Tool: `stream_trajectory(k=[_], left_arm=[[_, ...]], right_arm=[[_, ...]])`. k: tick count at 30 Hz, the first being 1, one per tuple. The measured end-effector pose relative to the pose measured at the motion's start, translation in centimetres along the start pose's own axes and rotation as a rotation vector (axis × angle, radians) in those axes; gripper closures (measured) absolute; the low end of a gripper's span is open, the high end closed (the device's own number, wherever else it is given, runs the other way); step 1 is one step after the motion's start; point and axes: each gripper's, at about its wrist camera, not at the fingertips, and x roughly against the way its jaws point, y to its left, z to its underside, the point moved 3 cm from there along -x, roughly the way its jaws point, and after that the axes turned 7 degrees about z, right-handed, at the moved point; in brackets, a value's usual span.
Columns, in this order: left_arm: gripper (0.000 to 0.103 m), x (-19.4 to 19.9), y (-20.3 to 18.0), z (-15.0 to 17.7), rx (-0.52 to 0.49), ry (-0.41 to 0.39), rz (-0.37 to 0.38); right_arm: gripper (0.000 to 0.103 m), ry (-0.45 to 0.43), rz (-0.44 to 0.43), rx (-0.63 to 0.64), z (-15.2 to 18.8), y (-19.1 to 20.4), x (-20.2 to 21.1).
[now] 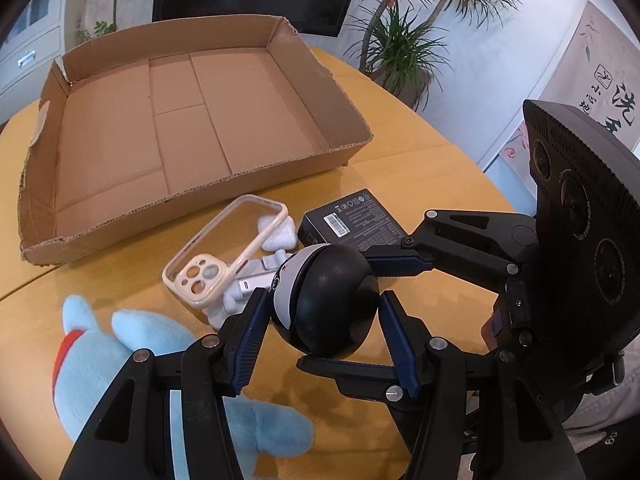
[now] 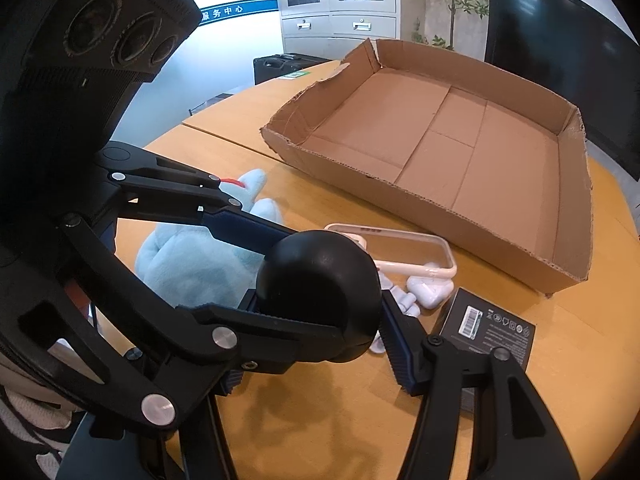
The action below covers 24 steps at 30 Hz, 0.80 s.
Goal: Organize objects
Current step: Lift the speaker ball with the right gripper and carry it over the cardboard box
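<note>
A black-and-white ball-shaped camera point(image 1: 326, 300) sits on the wooden table, seen too in the right wrist view point(image 2: 320, 292). My left gripper point(image 1: 320, 308) is shut on it from both sides. My right gripper point(image 2: 320, 308) also closes on the same ball from its own side; in the left wrist view its fingers point(image 1: 400, 264) touch the ball. A cream phone case point(image 1: 224, 248), white earbuds case point(image 1: 280, 236), white stand point(image 1: 248, 284), black box point(image 1: 356, 220) and blue plush toy point(image 1: 120, 352) lie around it. An empty cardboard tray point(image 1: 192, 128) stands behind.
The cardboard tray point(image 2: 460, 152) fills the far table half. The black box point(image 2: 492, 332) lies by my right finger. The plush point(image 2: 192, 256) lies left. A monitor, plants and cabinets stand behind the table.
</note>
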Motion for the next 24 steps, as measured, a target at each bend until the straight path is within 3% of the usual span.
stream_trajectory(k=[9,14,24], left_arm=[[0.048,0.8,0.4,-2.4,-0.026,-0.033,-0.025],[0.048,0.7,1.4,-4.0,-0.015,-0.039,-0.020],[0.049,2.2,2.1,-7.1,-0.057,-0.086,-0.038]], right_arm=[[0.047,-0.027,0.036,0.031,-1.9,-0.9,0.2],[0.047,-0.038,0.121,0.076,-3.4,-1.3,-0.2],[0.047,-0.081,0.157,0.101,-6.4,-2.3,0.3]])
